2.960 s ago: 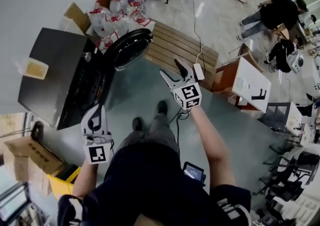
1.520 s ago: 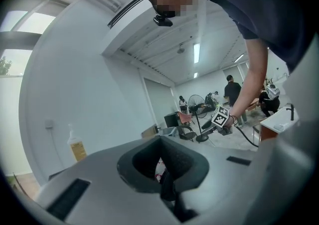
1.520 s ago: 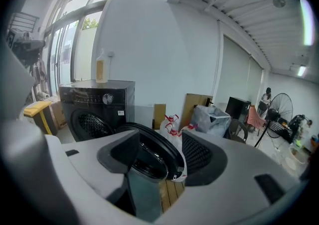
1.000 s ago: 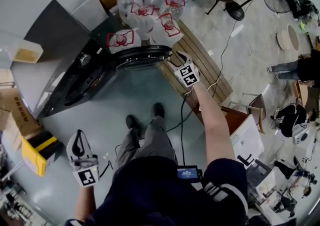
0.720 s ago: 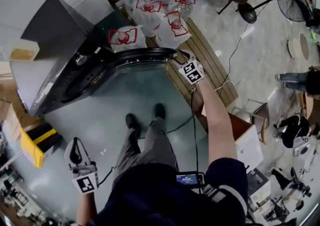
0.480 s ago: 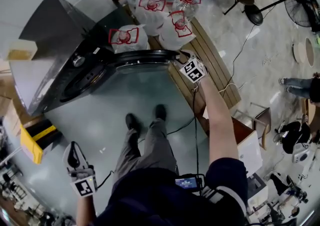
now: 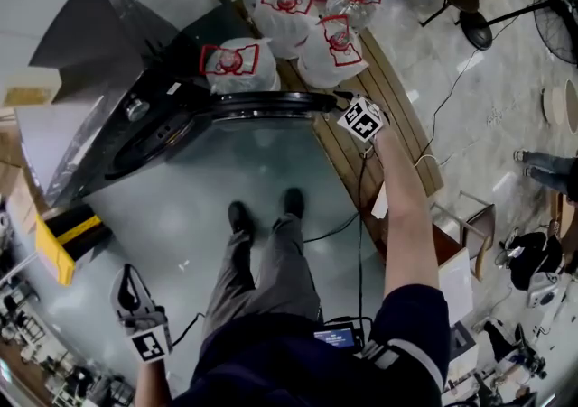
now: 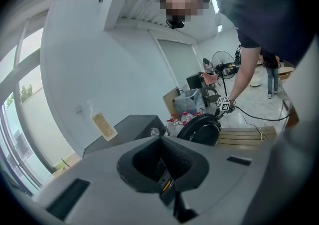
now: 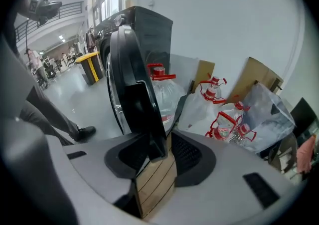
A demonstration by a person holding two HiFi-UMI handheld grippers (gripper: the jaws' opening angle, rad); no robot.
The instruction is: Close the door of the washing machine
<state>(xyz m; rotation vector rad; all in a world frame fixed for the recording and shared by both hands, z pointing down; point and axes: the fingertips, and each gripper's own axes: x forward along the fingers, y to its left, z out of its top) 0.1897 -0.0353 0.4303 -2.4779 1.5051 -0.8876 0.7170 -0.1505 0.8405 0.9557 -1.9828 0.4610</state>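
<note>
Evidently little is done: the dark grey front-loading washing machine (image 7: pixel 108 89), beyond the right jaws, has its mouth uncovered, and its round black door (image 9: pixel 130 79) stands swung wide, free rim between those jaws. The right gripper (image 9: pixel 160 155) has just been closing round that rim, a gap showing on one side, so not yet pinched. The left gripper (image 7: pixel 126 275) hangs clenched, empty, well apart from the door. The whole swing shut is left to do.
</note>
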